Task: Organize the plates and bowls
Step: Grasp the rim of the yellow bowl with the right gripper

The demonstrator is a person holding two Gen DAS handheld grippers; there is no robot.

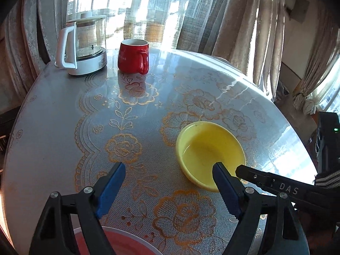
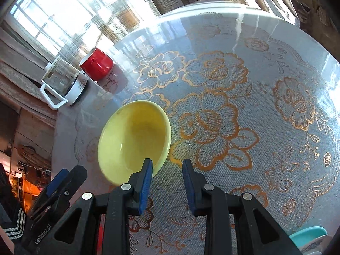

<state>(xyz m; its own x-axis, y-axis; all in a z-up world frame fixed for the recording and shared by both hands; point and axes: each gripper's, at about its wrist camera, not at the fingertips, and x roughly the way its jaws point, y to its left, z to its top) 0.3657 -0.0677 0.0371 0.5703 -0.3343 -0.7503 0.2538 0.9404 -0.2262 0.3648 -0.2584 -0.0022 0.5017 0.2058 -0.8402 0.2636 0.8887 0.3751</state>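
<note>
Left wrist view: yellow bowl upright on the round surface, right of centre, its near rim at the left claw, whose blue right-hand pad overlaps that rim while the left-hand pad stands over bare lace-pattern cover; jaws wide apart, gripping nothing. A red-and-white dish shows partly at the bottom edge under the claw. Right claw in the right wrist view: jaws narrowly parted, nothing between them, its left-hand pad over the bowl's near rim, right-hand pad over the cover; whether either pad touches the rim cannot be told. Red mug and glass kettle stand well apart at the far edge; a teal dish sits at the lower right corner of the right wrist view. Risks, as judgement: both claws crowd the same near rim, so they could knock together or tip the shallow bowl; a one-sided pinch on the smooth rim may slip, sliding the bowl across the glossy cover. Pose: both claws angled steeply down toward the surface, left approaching from the bowl's left, right from its right, tips close together
</note>
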